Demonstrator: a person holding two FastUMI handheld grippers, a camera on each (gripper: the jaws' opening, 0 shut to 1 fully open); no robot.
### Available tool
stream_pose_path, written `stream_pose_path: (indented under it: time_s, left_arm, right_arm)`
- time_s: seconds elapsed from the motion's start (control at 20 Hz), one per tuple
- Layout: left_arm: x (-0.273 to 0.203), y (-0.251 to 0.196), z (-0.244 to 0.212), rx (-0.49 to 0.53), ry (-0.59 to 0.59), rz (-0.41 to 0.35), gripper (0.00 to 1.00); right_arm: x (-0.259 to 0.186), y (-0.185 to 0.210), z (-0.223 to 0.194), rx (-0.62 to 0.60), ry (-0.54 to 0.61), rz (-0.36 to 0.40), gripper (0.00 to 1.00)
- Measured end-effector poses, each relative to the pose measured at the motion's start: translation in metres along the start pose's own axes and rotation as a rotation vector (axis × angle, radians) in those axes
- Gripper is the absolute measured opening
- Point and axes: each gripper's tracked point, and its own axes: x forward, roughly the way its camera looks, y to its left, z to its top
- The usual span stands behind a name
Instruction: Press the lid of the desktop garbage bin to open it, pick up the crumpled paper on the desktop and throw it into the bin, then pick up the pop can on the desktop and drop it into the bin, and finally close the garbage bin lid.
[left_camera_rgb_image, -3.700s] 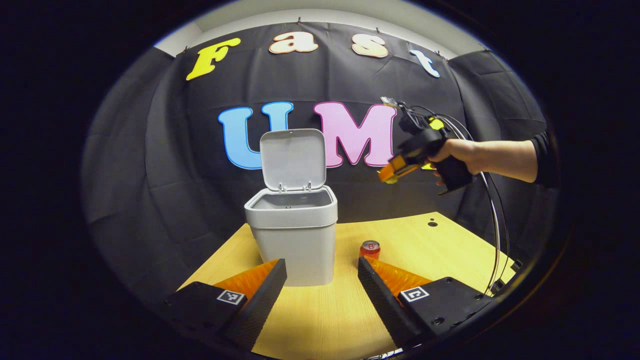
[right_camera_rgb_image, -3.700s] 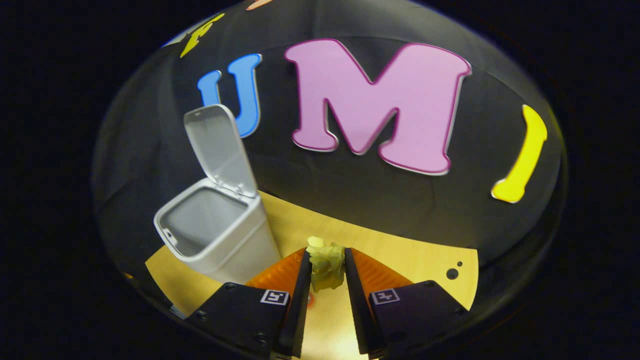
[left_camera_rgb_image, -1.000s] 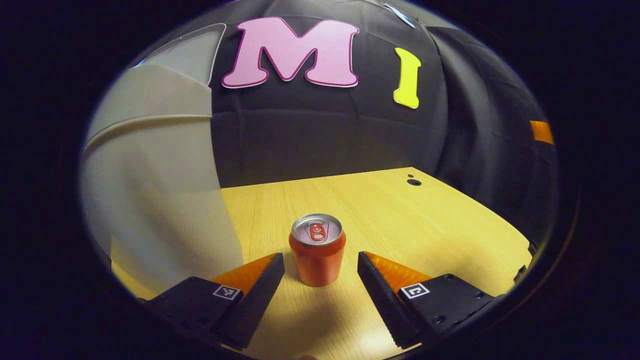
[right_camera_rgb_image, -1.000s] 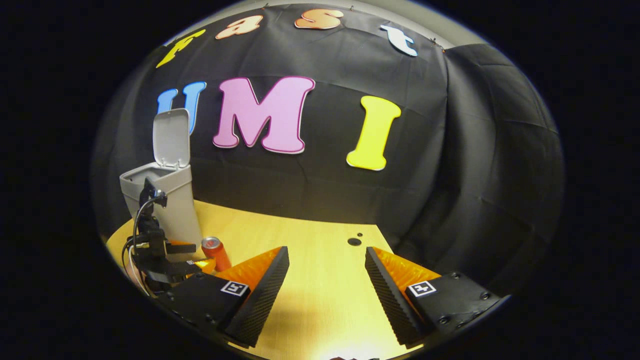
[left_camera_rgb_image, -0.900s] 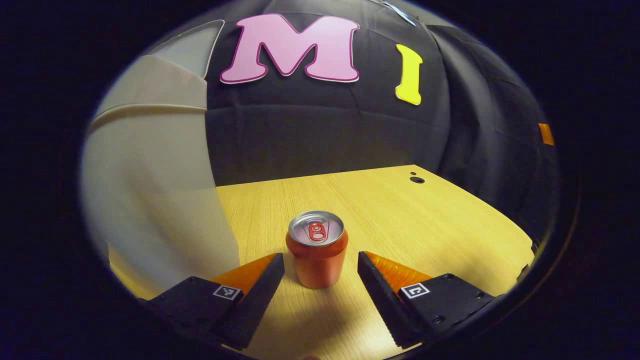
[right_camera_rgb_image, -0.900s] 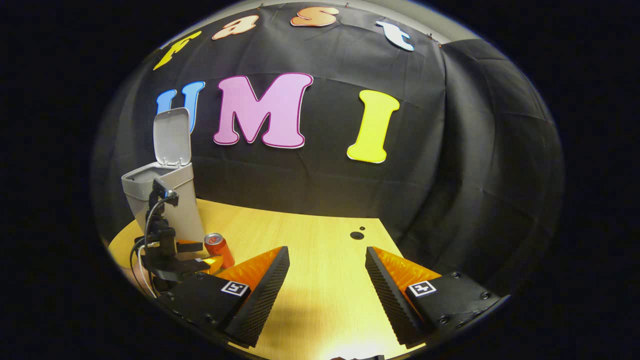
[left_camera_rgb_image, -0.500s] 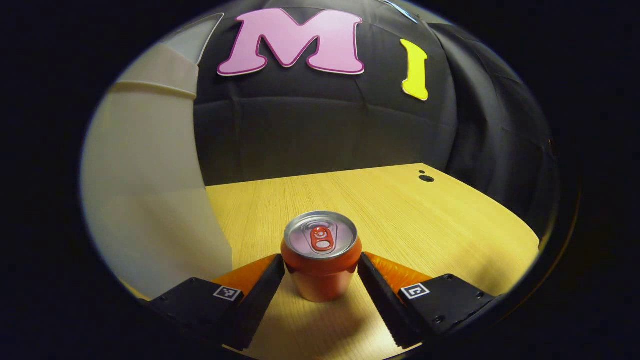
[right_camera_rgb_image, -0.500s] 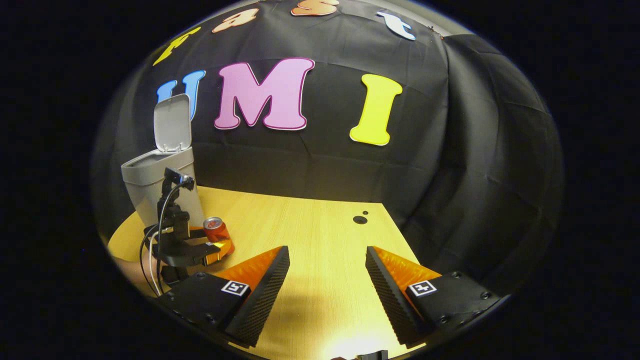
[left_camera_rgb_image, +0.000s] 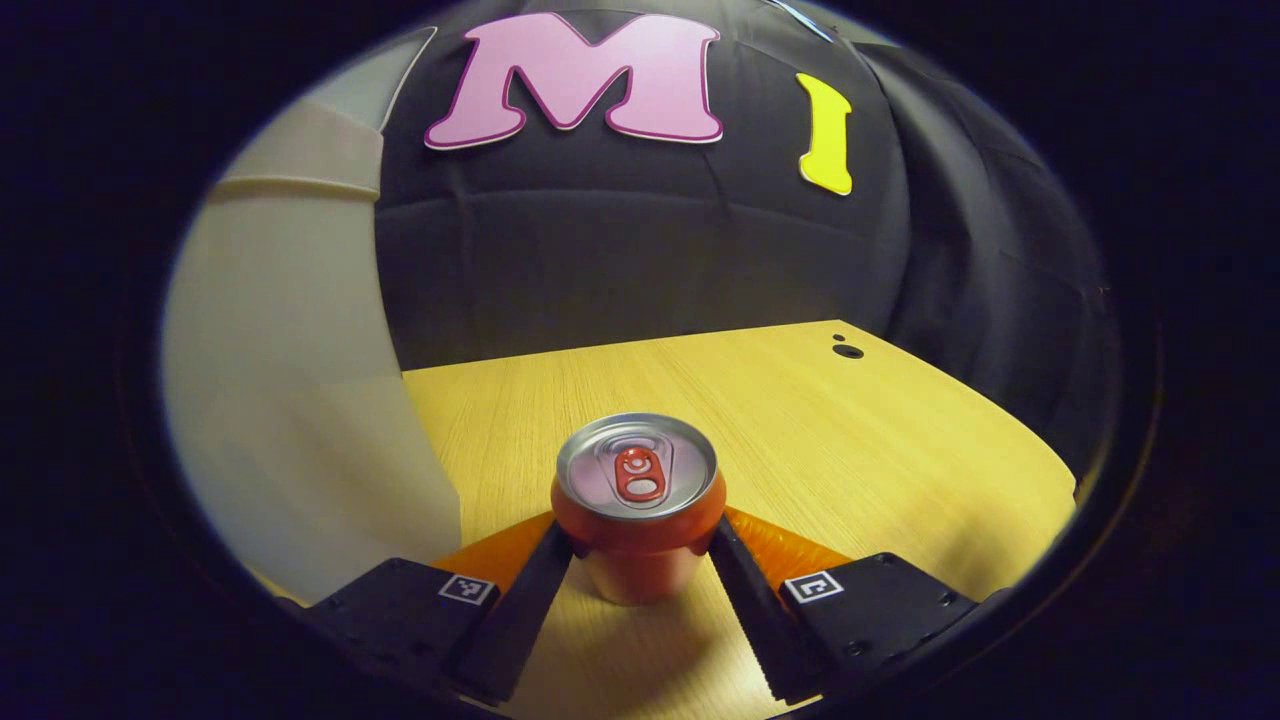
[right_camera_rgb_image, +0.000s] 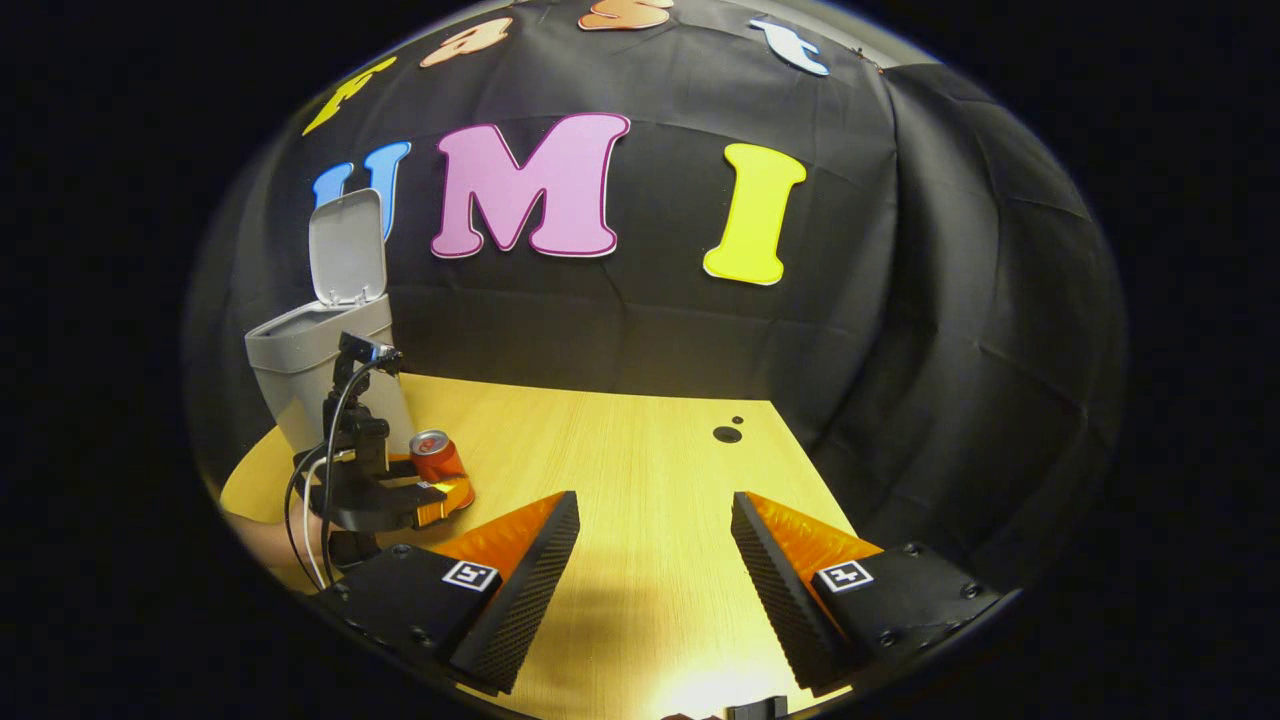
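A: Left gripper (left_camera_rgb_image: 640, 565)?
B: Closed in around the can (left_camera_rgb_image: 637, 505), jaws now touching its sides. Half a second ago, a sliver of gap on each side; a second ago, wide open with the can ahead of the tips.

A: Can itself?
B: Upright on the counter (left_camera_rgb_image: 820, 440), just right of the bin (left_camera_rgb_image: 300, 390), base on the wood. Seen larger and nearer than before. Tab on top facing up.

A: From the right gripper view?
B: Same grip at the far left: left gripper (right_camera_rgb_image: 440, 497) low on the counter, can (right_camera_rgb_image: 436, 456) between its jaws, close beside the bin (right_camera_rgb_image: 300, 365). Cables looping up from the gripper body; part of a hand (right_camera_rgb_image: 270, 540) behind it.

A: Bin lid?
B: Lid (right_camera_rgb_image: 347, 247) standing up, open, as in the earlier frames.

A: Right gripper (right_camera_rgb_image: 655, 545)?
B: Jaws spread wide, nothing between them, well right of the bin over bare counter. Barely shifted since half a second ago.

A: Paper?
B: Pinched in the right jaws 3.7 seconds ago; gone from them now.
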Motion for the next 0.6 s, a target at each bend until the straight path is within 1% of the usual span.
stream_pose_path:
  time_s: [0.25, 0.45, 0.6]
  left_arm:
    - [-0.037, -0.023, 0.061, 0.044, -0.078, -0.051, 0.89]
    - [-0.071, -0.038, 0.113, 0.02, -0.137, -0.082, 0.89]
    - [-0.098, -0.041, 0.164, 0.007, -0.223, -0.097, 0.89]
  right_arm:
    - [-0.015, -0.008, 0.011, 0.034, -0.02, -0.026, 0.99]
    - [-0.031, -0.01, 0.027, 0.057, -0.056, -0.029, 0.99]
    - [-0.048, -0.007, 0.043, 0.085, -0.091, -0.028, 0.99]
